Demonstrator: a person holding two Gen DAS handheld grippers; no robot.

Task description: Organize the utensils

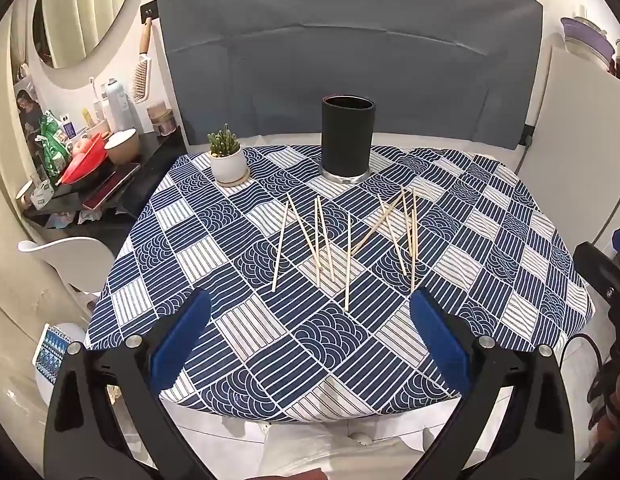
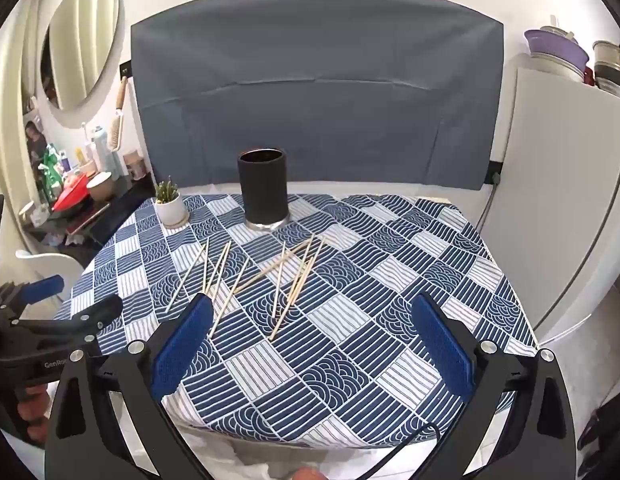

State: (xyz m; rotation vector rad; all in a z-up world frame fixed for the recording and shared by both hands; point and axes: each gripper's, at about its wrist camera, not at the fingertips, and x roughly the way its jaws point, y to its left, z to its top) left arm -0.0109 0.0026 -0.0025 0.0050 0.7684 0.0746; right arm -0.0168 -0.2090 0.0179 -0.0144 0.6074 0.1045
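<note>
While both tools hang over the near edge of the table, the left gripper and right gripper are spread wide, holding nothing. The wooden chopsticks lie scattered mid-cloth in two loose clusters, some crossing. Behind them the black holder stands upright, with a small potted cactus to its left.

Both tools share one build. The left gripper has black plastic arms with cut-out slots, silver round screws at the joints and blue textured pads on its fingers. The right gripper matches, with a black cable looping near its right arm. White lettering marks the left tool's black body.
</note>
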